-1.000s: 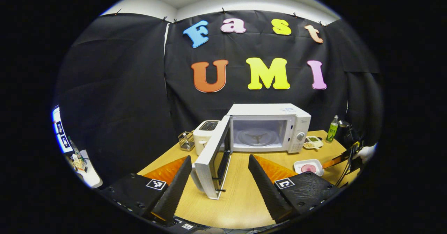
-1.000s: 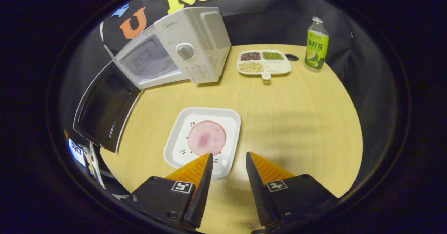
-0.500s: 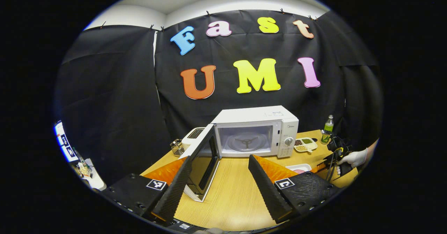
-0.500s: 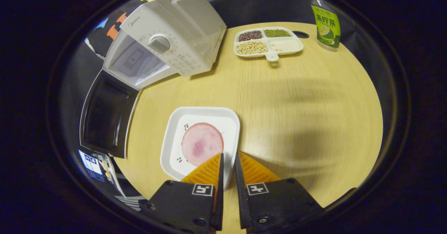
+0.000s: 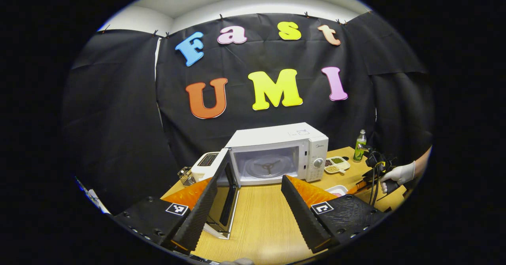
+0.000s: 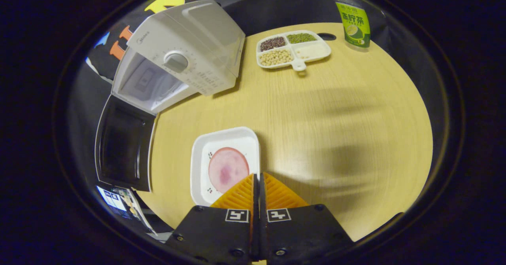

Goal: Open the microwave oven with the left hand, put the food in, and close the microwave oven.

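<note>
On the table (image 6: 316,110) before you, the microwave (image 5: 276,150) stands with its door (image 5: 225,194) swung wide, so the cavity is ready. Your left gripper (image 5: 245,205) hangs back, jaws wide, holding nothing. Your right gripper (image 6: 259,178) has its jaws pinched on the near edge of the plate (image 6: 225,166) that carries the food (image 6: 228,169), apparently to lift it.

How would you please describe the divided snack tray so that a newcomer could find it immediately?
Start at the white microwave oven with its door open on the round wooden table. Just off its closed far side lies a white four-compartment tray, near the green-labelled bottle. Unlike the square white plate with a pink slice, it holds beans and grains.
</note>
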### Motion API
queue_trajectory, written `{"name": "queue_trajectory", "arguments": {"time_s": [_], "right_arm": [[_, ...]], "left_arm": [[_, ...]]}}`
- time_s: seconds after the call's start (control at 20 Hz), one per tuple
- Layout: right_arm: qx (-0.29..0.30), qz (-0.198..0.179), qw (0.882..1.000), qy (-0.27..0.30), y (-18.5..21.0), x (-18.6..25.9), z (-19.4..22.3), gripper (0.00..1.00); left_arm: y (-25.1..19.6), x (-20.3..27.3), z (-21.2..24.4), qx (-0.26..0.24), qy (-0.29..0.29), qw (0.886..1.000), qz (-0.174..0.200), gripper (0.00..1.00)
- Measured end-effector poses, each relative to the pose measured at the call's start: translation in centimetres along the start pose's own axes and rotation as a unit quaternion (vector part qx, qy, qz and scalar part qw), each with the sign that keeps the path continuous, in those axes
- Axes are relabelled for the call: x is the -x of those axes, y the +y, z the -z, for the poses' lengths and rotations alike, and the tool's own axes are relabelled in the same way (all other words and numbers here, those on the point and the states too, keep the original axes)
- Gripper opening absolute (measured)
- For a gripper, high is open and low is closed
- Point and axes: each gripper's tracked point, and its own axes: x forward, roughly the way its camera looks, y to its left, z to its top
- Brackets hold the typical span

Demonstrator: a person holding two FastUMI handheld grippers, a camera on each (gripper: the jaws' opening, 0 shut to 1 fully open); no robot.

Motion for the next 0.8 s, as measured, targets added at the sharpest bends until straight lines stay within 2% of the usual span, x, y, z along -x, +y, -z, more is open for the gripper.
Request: {"name": "queue_trajectory", "arguments": {"time_s": [0.05,0.1,0.15,0.2,0.35,0.55,0.65,0.8], "right_arm": [[-0.001,-0.005,1.0,-0.009,0.9,0.3,-0.1,0.0],[-0.009,-0.013,1.0,-0.025,2.0,0.5,-0.4,0.04],[-0.013,-0.02,0.999,-0.035,3.3,0.6,-0.5,0.0],[-0.022,-0.031,0.998,-0.05,4.6,0.6,-0.8,0.04],[-0.069,-0.066,0.991,-0.095,9.0,-0.1,-2.0,0.04],[-0.123,-0.115,0.97,-0.175,15.4,-1.4,-4.6,0.04],[-0.143,-0.122,0.958,-0.216,18.0,-2.3,-6.1,0.04],[-0.194,-0.126,0.934,-0.273,21.4,-3.8,-8.5,0.04]], "left_arm": [[0.2,0.0,-0.1,-0.007,-0.001,1.0,0.008,0.97],[0.5,-0.1,-0.2,-0.01,-0.003,1.0,0.015,0.97],[0.9,-0.1,-0.3,-0.009,-0.003,1.0,0.021,0.97],[1.2,0.0,-0.4,-0.005,-0.003,1.0,0.025,0.96],[2.6,0.3,-0.6,0.005,-0.003,1.0,0.025,0.97],[4.8,1.2,-0.2,0.002,0.007,1.0,0.019,0.96],[5.7,1.5,0.6,0.007,0.018,1.0,0.016,0.97],[6.9,1.7,1.7,0.02,0.033,0.999,0.016,0.97]]}}
